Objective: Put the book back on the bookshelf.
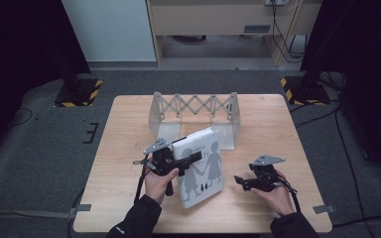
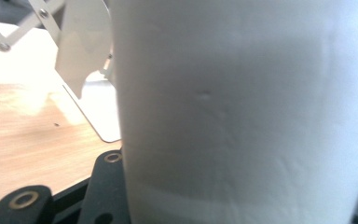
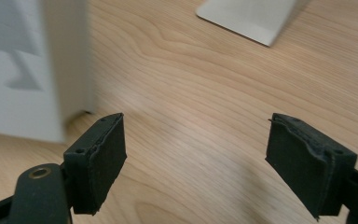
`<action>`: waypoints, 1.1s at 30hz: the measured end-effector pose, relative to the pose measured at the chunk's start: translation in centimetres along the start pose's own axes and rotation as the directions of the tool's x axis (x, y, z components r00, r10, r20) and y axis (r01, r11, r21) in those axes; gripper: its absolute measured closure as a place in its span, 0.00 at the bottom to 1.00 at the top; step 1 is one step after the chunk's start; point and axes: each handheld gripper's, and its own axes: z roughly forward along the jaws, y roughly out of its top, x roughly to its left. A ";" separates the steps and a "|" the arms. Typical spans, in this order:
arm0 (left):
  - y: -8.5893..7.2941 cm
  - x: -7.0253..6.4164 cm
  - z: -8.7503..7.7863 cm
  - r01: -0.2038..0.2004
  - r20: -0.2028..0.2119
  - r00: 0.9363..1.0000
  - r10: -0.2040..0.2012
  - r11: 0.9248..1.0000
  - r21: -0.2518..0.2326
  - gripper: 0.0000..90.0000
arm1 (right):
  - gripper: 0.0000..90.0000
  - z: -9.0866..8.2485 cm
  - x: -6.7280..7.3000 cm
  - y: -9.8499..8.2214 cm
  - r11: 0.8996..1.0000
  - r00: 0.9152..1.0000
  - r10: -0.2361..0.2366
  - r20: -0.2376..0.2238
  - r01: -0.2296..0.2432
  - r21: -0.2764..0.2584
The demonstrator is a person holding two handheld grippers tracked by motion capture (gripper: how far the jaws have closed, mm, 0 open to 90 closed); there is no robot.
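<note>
1. Book (image 1: 201,168): white cover with grey silhouette figures, mid-table, tilted up off the wood, just in front of the rack.
2. My left gripper (image 1: 191,159) is clamped on the book's spine-side edge, reaching in from 9 o'clock. In the left gripper view the white cover (image 2: 242,112) sits right between the jaws.
3. My right gripper (image 1: 239,181) sits at 3 o'clock of the book, close but not touching, jaws wide apart over bare table (image 3: 205,93).
4. Accordion rack (image 1: 194,115) stands at 12 o'clock of the book, no books in its slots.
5. Progress, my read: pickup done. Still left: stand the book upright and slot it into the rack, right gripper probably steadying.
</note>
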 end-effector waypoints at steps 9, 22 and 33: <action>1.6 0.1 -1.7 -0.050 -0.092 0.994 0.052 0.998 0.026 0.57 | 0.21 -0.3 -1.3 -0.6 1.000 0.997 0.016 0.075 -0.017 0.017; 4.0 0.5 -4.5 -0.118 -0.201 0.973 0.112 0.993 -0.022 0.57 | 0.16 -0.1 -2.2 -1.2 0.999 0.988 0.011 0.156 -0.017 0.038; 5.9 1.3 -6.2 -0.153 -0.284 0.950 0.126 0.985 -0.077 0.57 | 0.10 0.6 -2.6 -1.9 0.996 0.982 0.002 0.187 -0.019 0.093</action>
